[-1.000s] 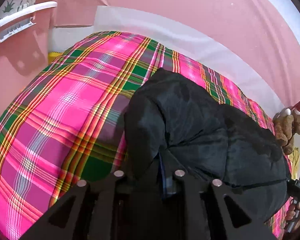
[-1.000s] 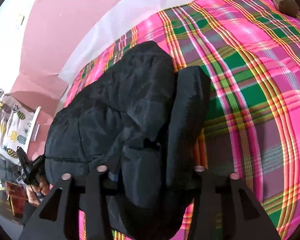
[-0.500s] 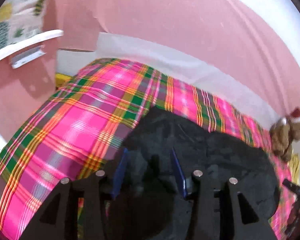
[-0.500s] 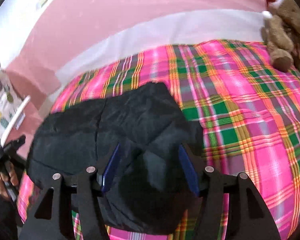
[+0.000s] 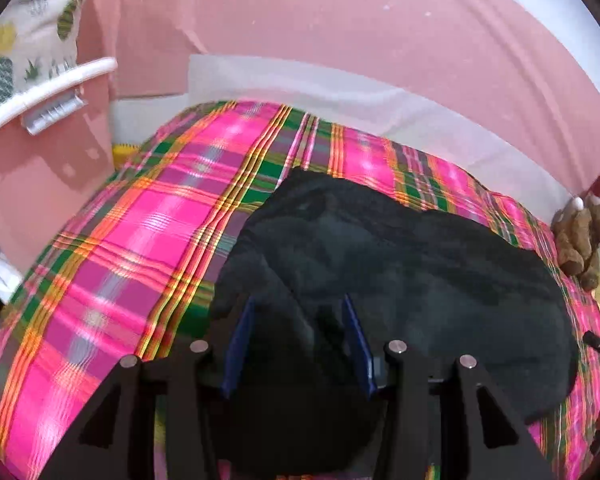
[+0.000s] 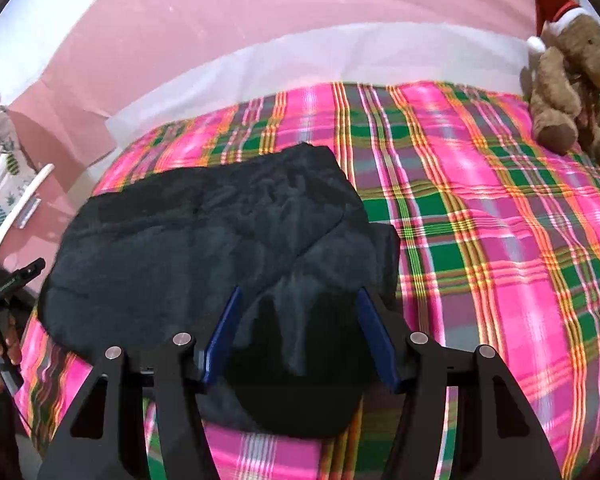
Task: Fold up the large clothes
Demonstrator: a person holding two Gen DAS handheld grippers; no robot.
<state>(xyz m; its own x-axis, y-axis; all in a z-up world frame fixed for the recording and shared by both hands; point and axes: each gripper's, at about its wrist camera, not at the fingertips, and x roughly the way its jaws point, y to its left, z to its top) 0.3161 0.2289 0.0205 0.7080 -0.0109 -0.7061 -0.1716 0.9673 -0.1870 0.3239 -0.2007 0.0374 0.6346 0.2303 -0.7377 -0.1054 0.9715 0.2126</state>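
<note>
Both grippers, clamped on the black jacket a second ago, are now parted: left gripper, right gripper. The jacket is left lying folded on the plaid bedspread, teddy bear at 2 o'clock. This fold is judged released.

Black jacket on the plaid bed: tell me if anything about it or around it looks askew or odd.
The black jacket lies in a lumpy, uneven bundle on the plaid bedspread, its right edge bulging out as a loose flap rather than a straight fold. Both grippers, left and right, are open over it. The teddy bear sits undisturbed.
</note>
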